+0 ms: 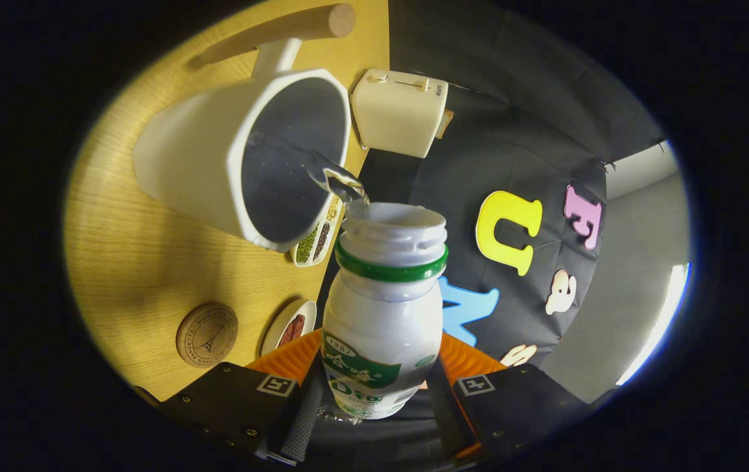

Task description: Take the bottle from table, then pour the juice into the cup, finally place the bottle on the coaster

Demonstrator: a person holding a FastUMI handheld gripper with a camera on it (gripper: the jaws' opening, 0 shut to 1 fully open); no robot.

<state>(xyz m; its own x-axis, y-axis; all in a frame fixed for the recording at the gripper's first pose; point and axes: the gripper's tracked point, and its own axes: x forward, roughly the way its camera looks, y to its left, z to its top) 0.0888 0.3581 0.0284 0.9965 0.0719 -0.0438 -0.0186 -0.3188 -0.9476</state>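
My gripper (374, 387) is shut on a white plastic bottle (382, 308) with a green ring under its open neck. The bottle is tipped over toward a large white cup (243, 154) with a dark inside and a wooden handle. A thin clear stream of liquid (341, 183) runs from the bottle's mouth into the cup. A round wooden coaster (207, 334) lies on the wooden table (125, 255), beside the fingers and apart from the cup.
A cream toaster (400, 111) stands beyond the cup near the table's edge. A small dish of green and dark beans (315, 242) sits by the cup's rim. Another small plate with something dark red (290, 326) lies next to the coaster.
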